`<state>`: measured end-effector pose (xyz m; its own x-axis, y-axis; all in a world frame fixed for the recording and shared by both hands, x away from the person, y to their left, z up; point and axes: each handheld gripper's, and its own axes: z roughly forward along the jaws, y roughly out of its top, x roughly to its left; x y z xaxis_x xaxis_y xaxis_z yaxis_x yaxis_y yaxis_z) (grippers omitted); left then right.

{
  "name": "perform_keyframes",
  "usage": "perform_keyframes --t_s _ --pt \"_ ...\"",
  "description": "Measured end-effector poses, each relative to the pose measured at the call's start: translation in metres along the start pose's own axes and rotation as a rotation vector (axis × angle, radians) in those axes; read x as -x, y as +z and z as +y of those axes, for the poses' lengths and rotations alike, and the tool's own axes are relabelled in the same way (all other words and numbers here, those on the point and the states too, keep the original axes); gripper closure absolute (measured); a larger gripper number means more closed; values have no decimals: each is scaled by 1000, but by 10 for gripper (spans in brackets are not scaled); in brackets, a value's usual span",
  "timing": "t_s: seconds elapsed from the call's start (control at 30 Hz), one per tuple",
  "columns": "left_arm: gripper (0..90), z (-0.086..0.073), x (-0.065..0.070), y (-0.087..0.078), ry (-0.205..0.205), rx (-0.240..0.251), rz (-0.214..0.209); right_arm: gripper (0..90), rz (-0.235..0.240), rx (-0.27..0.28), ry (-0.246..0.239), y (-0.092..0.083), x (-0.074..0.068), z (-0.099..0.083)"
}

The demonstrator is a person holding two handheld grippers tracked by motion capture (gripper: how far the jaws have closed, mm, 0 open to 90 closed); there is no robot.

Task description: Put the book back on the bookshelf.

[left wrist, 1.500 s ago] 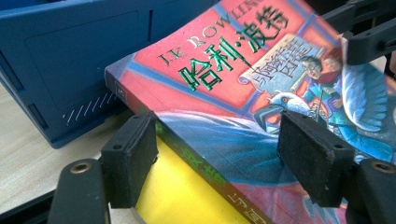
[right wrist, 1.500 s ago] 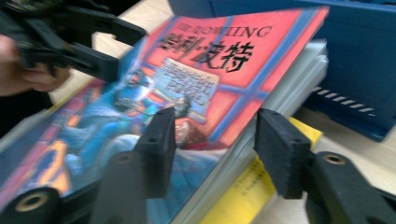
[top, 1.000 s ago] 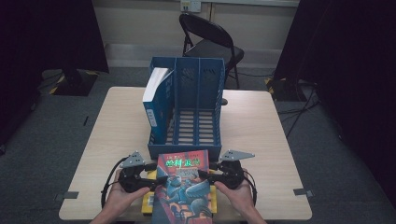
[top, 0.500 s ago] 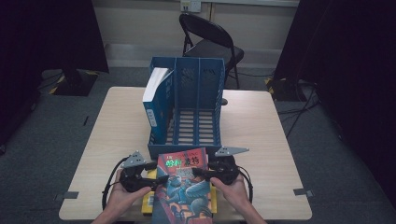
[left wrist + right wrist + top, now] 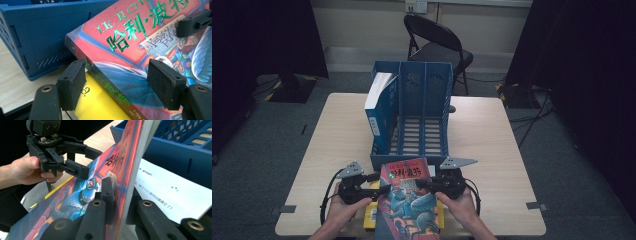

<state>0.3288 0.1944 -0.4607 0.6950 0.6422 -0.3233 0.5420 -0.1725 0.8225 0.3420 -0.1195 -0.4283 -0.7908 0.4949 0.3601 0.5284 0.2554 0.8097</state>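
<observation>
Two grippers working red-blue illustrated paperback book (image 5: pixel 408 200) at table's six o'clock: we are clamping right gripper (image 5: pixel 117 192), jaws just closing on fore-edge for lifting; left gripper (image 5: pixel 117 80) straddling spine, pads apart, steadying. Blue slotted plastic file rack (image 5: pixel 412 115) waiting at twelve o'clock.

- Dim room; the tabletop (image 5: pixel 492 135) is evenly lit from above, dark surroundings beyond it.
- Soft overall; close claw views blur nearest that tabletop.

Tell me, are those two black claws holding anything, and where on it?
The right gripper clamps the red illustrated book by its page-side edge, fingers just closed there. The left gripper straddles the spine edge, fingers open, not pressing.
</observation>
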Motion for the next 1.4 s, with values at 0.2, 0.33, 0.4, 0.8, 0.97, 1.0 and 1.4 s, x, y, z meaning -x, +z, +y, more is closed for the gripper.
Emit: perform_keyframes --t_s 0.2,0.33,0.4,0.8,0.97,1.0,1.4 --pt "301 1 -1 0 -19 -3 -20 825 0 18 -1 -2 -4 2" --pt "278 2 1 1 -21 -13 -20 830 -5 31 2 -4 -7 2" --pt "261 3 1 2 -24 -14 -25 831 -3 34 0 -4 -8 3" --pt "206 6 2 3 -58 -44 -77 847 22 61 -10 -8 -17 6" --pt "226 9 1 1 -81 -70 -87 851 19 57 -10 -7 -18 6" --pt "227 9 -1 1 -88 -76 -97 851 20 60 -7 -7 -18 7" --pt "342 13 -1 -7 -177 -54 -134 854 11 57 -11 -6 -23 11"
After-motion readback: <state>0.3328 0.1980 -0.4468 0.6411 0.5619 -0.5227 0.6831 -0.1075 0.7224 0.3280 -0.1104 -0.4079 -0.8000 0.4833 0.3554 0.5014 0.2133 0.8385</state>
